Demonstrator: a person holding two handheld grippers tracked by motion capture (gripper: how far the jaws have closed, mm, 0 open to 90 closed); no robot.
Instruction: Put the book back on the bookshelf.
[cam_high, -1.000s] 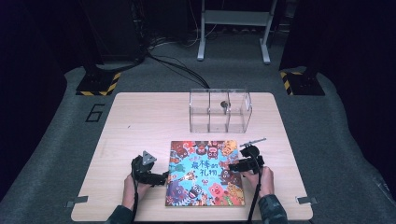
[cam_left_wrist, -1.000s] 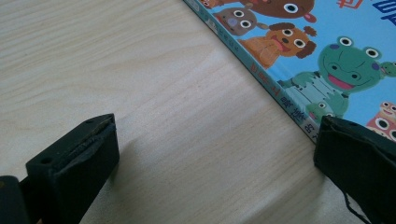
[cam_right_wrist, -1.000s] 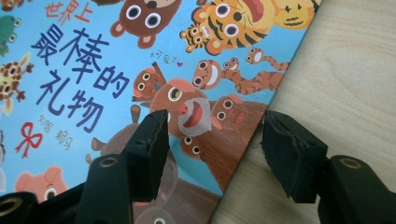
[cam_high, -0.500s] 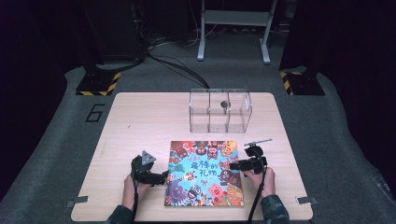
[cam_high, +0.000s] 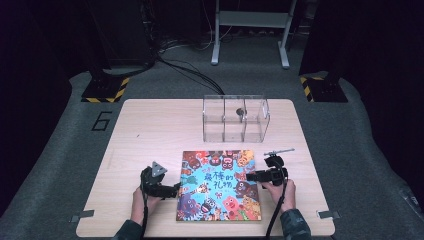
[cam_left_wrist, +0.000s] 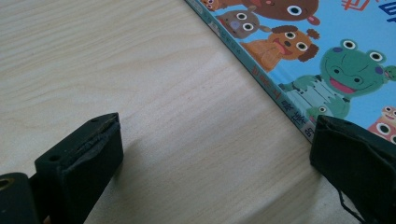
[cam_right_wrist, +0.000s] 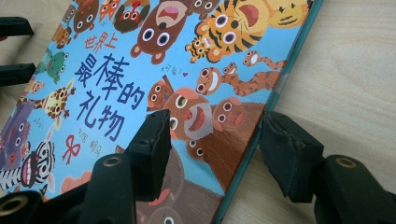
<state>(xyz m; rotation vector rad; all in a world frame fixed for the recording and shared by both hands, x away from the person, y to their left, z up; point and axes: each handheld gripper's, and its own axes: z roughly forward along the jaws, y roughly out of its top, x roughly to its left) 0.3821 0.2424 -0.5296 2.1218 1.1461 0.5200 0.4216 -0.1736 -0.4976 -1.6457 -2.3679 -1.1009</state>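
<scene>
Book (cam_high: 219, 186) is lying flat near your edge of the table (cam_high: 150, 125), cover up, and you are closing in on it from both sides. Your right gripper (cam_right_wrist: 212, 140) is straddling the book's right edge, one jaw over the cover and the other out on the bare wood; the jaws are standing partly open and are not yet pinching anything (there is a gap showing between each pad and the edge). Your left gripper (cam_left_wrist: 212, 154) is sitting released at the spine side, jaws wide apart, one resting by the spine and the other on the wood well clear of it. Step in hand looks like getting a hold on the cover to lift or open it. The next move is calling for the right jaw to slip under the cover's edge before you squeeze, since the book is lying tight against the table; the left gripper is probably needed to steady the spine. The clear box (cam_high: 235, 117) is standing behind, well apart.
</scene>
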